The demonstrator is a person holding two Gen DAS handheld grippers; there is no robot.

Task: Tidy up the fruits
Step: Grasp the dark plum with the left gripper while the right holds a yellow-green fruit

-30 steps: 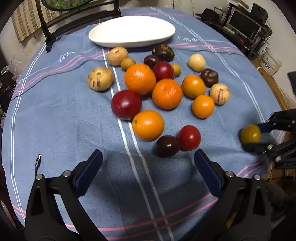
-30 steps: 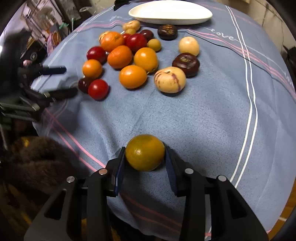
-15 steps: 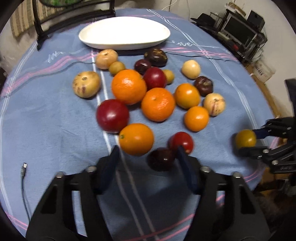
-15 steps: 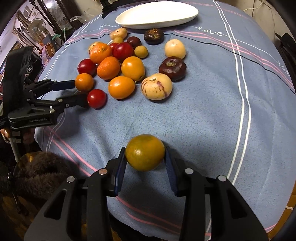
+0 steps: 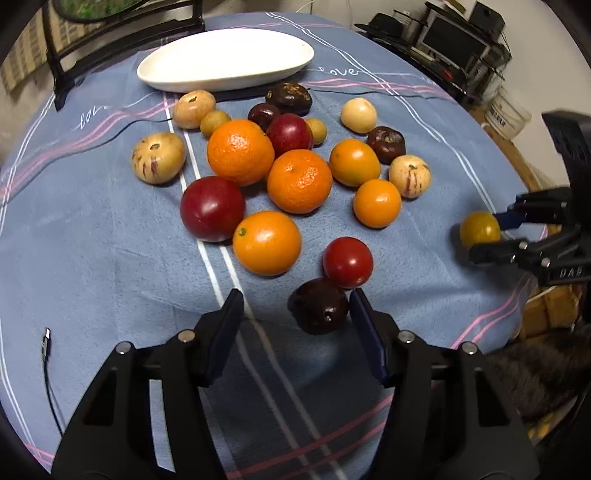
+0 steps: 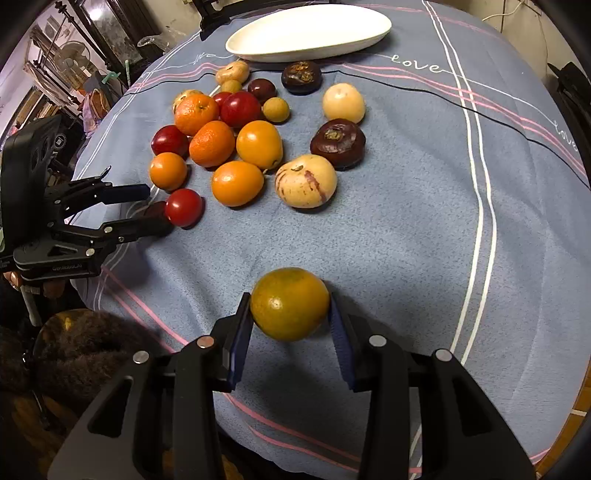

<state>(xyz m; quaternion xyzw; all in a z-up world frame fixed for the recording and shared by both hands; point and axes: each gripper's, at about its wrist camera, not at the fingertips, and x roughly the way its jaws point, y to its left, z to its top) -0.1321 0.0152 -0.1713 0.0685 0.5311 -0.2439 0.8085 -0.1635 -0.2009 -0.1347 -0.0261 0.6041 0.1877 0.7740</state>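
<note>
Several fruits lie clustered on a blue tablecloth (image 5: 92,229). My left gripper (image 5: 295,308) is open, its jaws standing either side of a dark purple fruit (image 5: 319,306), which sits near the right jaw. A red tomato (image 5: 347,262) touches that fruit just beyond it. My right gripper (image 6: 290,314) is shut on a yellow-orange fruit (image 6: 290,302) and holds it over the cloth. That gripper and its fruit (image 5: 479,229) also show at the right of the left wrist view. The left gripper (image 6: 147,208) shows at the left of the right wrist view.
A white oval dish (image 5: 225,59) stands at the far side of the table, behind the fruits. A dark chair (image 5: 122,26) stands beyond it. A cable end (image 5: 46,338) lies on the cloth at the near left. Oranges (image 5: 240,151), red plums (image 5: 212,208) and speckled melons (image 5: 158,158) fill the middle.
My left gripper has moved forward to the dark purple fruit and its jaws have narrowed around it. My right gripper still holds the yellow-orange fruit, nearly unmoved.
</note>
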